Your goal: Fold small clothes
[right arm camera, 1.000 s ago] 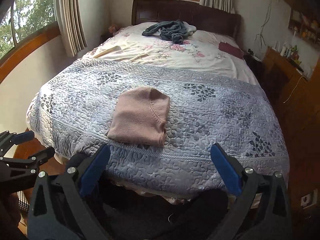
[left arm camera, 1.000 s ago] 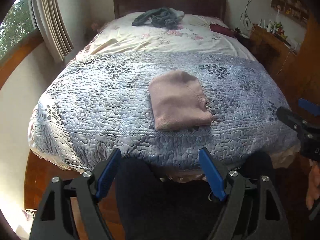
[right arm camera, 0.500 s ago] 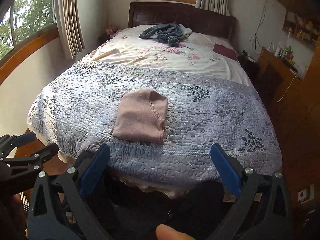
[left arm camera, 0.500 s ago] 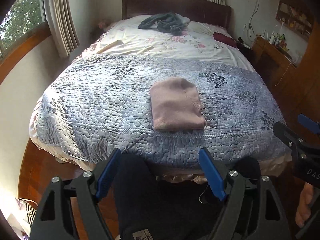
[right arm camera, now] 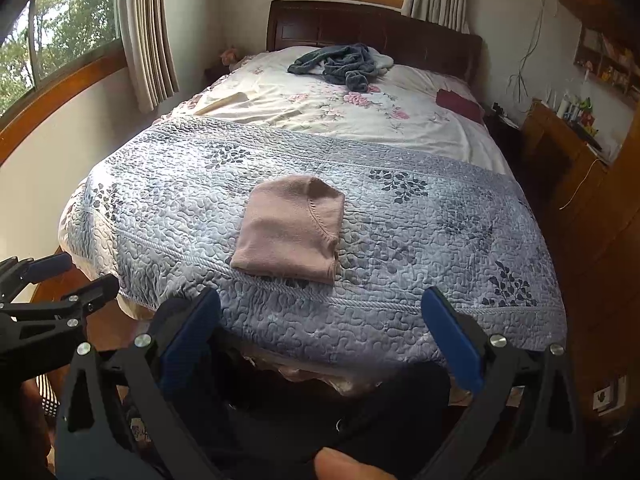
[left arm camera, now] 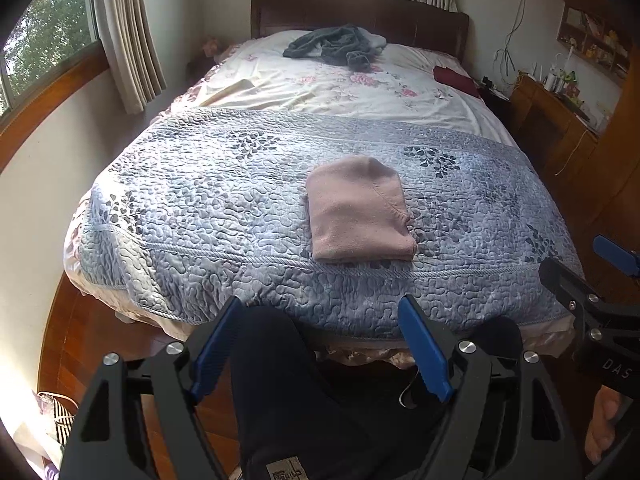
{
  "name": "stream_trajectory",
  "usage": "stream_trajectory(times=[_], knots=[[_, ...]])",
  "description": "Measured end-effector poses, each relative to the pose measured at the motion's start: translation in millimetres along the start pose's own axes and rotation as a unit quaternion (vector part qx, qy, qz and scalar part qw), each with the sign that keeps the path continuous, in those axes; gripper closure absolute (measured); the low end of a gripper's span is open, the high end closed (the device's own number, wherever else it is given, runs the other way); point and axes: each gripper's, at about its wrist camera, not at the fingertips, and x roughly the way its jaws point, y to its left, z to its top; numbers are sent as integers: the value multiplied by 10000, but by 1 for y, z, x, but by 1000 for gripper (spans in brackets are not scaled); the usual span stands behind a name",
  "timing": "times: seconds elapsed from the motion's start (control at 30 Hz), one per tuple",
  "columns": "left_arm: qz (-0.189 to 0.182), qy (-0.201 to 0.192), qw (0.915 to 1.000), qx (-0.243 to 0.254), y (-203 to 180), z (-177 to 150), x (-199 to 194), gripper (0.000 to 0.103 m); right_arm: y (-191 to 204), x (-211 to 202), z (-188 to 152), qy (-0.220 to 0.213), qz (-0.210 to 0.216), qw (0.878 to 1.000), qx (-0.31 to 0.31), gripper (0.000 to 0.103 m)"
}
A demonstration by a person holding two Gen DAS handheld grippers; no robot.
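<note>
A pink garment (left arm camera: 360, 212) (right arm camera: 290, 230) lies folded into a compact rectangle on the blue quilted bedspread (left arm camera: 208, 208) (right arm camera: 420, 240), near the foot of the bed. My left gripper (left arm camera: 320, 320) hangs open below the bed's foot edge, apart from the garment, with nothing between its blue pads. My right gripper (right arm camera: 320, 312) is likewise open and empty, held back from the bed. Each gripper shows at the side of the other's view. A heap of grey-blue clothes (left arm camera: 336, 46) (right arm camera: 340, 62) lies near the headboard.
A dark red item (left arm camera: 454, 78) rests at the bed's right edge. Wooden furniture (left arm camera: 560, 120) with small items stands along the right wall. Curtains and a window line the left wall. A person's dark-clad legs (left arm camera: 304, 400) fill the space below the grippers.
Both grippers have drawn back from the bed and risen, so more of the room and headboard shows. The folded pink garment has stayed where it lay.
</note>
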Motion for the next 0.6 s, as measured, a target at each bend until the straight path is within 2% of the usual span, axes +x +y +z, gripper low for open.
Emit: stream_trajectory(times=[0.6], knots=[[0,-43,10000,33,1,9,-2,23,-2,7,6,28,90,9999,-48,3]])
